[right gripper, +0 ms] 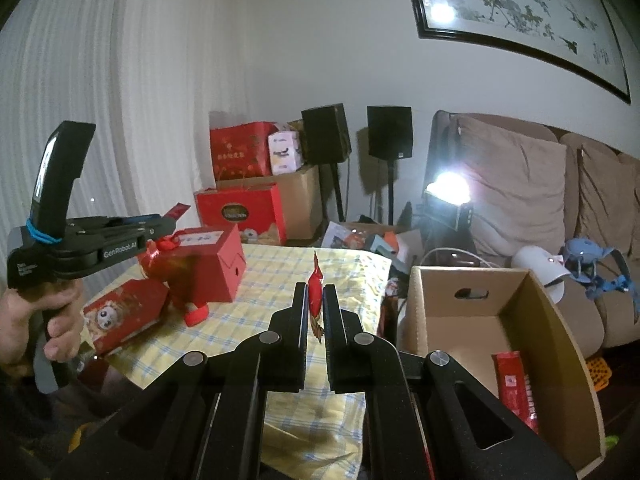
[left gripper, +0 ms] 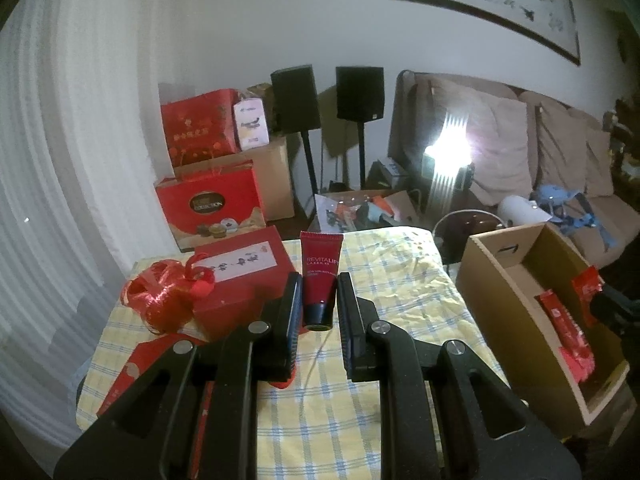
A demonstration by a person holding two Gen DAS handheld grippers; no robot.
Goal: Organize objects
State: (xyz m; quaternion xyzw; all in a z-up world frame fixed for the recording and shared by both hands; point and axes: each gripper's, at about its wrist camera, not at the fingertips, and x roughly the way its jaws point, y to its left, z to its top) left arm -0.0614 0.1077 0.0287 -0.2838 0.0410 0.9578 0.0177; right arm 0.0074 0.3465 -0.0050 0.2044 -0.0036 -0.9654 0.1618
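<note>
The left tongs (left gripper: 318, 300) clamped a soft, light red tube (left gripper: 321, 276) near its cap, while the right tongs (right gripper: 316, 304) pinched a thin red packet (right gripper: 315, 292).

We look out from just behind each gripper's fingers, both views tilted gently down over the checked tablecloth (left gripper: 400, 280) toward the far wall. Our left view sits close above the table, facing the red gift box (left gripper: 240, 276). Our right view sits further right (it catches the left gripper (right gripper: 176, 212) side-on at its left edge). Both share the cardboard box (right gripper: 452, 280), the two speakers (left gripper: 360, 92), the sofa (right gripper: 520, 176) and the framed painting (right gripper: 520, 20).
</note>
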